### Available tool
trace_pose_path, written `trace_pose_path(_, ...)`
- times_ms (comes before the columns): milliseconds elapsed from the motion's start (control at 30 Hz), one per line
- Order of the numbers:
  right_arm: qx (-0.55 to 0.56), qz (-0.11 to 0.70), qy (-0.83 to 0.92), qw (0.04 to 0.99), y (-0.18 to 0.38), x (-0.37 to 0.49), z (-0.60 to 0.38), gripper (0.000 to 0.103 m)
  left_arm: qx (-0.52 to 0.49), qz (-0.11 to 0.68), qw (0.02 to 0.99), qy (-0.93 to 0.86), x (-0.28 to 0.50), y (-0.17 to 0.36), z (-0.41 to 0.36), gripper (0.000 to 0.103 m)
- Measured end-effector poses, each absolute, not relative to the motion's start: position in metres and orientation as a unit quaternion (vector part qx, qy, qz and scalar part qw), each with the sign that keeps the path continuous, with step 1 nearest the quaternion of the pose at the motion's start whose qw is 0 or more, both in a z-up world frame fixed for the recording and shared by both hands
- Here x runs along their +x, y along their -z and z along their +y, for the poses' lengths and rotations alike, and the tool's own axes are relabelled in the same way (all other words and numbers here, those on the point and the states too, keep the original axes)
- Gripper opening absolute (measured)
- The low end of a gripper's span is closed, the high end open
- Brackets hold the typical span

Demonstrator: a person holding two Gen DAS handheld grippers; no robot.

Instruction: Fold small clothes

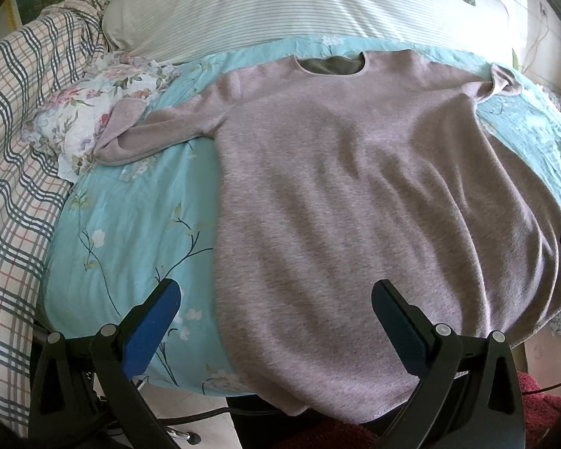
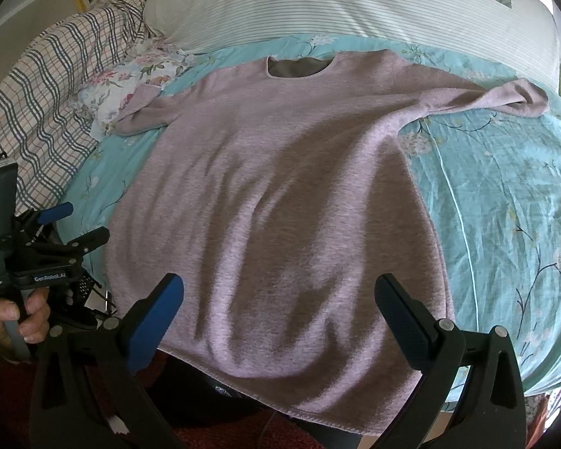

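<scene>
A pale pink knitted sweater (image 1: 355, 187) (image 2: 280, 187) lies flat and face up on the turquoise floral bedspread (image 1: 131, 232) (image 2: 505, 187), neck hole at the far end, hem hanging over the near edge. Both sleeves stretch sideways; the left cuff (image 1: 123, 138) rests on a floral pillow, the right cuff (image 2: 523, 97) is curled. My left gripper (image 1: 276, 295) hovers open above the hem's left part, nothing between its fingers. My right gripper (image 2: 280, 292) stands open over the hem's middle, also empty. In the right wrist view the left gripper (image 2: 78, 224) shows at the left, held by a hand (image 2: 15, 314).
A plaid quilt (image 1: 15, 187) is bunched along the left side, with a small floral pillow (image 1: 93, 97) beside it. A striped white pillow (image 1: 280, 7) lies across the far end. Dark red carpet (image 1: 542, 408) and cables lie on the floor below the bed's edge.
</scene>
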State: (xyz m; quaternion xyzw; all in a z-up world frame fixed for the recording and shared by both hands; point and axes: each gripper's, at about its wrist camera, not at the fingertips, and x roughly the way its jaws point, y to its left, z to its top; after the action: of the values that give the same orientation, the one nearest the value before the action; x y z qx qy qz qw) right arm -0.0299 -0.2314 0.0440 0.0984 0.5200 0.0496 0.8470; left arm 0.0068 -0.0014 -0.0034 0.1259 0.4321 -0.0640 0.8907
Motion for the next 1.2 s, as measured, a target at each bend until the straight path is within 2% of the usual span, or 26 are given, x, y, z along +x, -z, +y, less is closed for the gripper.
trace_pose_path(1200,0.121,0.5,-0.048,0.856,-0.041,-0.004,-0.244,0.102,0.145,0.435,0.887,0.06,0.029,0.014,-0.014,0.102)
